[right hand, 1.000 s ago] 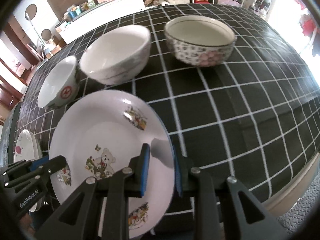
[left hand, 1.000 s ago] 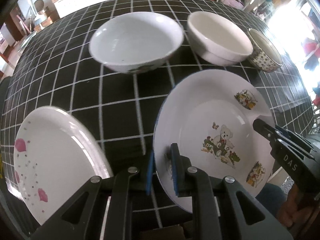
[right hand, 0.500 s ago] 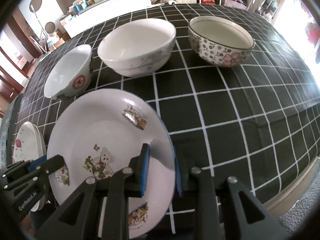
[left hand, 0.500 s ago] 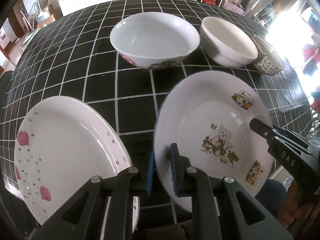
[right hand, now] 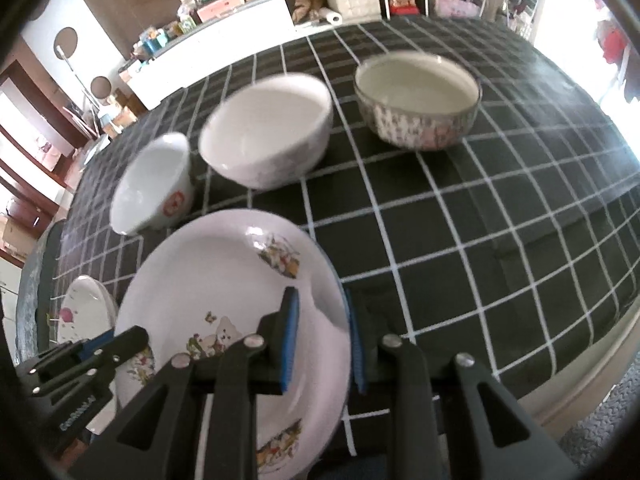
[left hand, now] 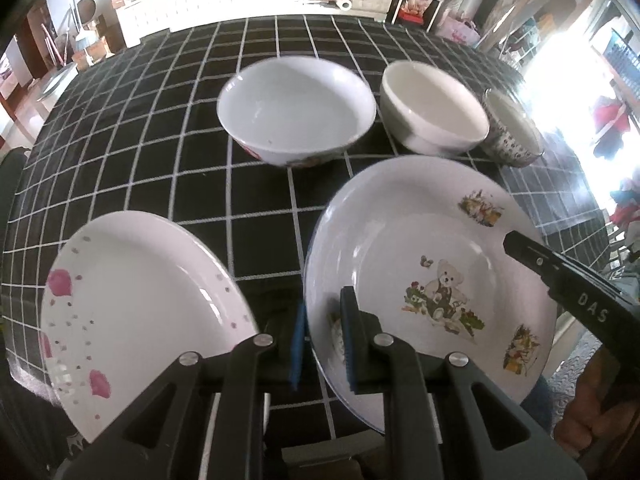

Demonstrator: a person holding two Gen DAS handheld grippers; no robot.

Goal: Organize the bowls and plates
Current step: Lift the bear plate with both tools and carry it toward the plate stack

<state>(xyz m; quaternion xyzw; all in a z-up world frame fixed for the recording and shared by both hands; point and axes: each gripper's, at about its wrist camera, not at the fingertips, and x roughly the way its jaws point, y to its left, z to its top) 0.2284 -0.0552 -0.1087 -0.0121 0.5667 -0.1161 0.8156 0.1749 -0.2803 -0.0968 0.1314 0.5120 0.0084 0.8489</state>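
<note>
While both grippers pinch the white teddy-bear-print plate (left hand: 432,264), lift it evenly.
Left gripper (left hand: 322,336) clamps its nine-o'clock rim, right gripper (right hand: 322,340) its three-o'clock rim; carry it level toward the pink-flowered white plate (left hand: 136,308).

Far side: three bowls stand in a row across your path, the wide white bowl (left hand: 296,116), the cream bowl (left hand: 434,108) and the patterned bowl (left hand: 512,132), with only narrow gaps between them.
Near edge, left: the pink-spotted plate (left hand: 132,304) fills this corner.
Near edge, middle: the teddy-bear plate (left hand: 432,268), gripped on both rims, blocks you here.
Between plates and bowls: a bare strip of checked tablecloth (left hand: 168,176) lets you pass.
Right side: the cloth (right hand: 500,240) lies open to the table edge.
</note>
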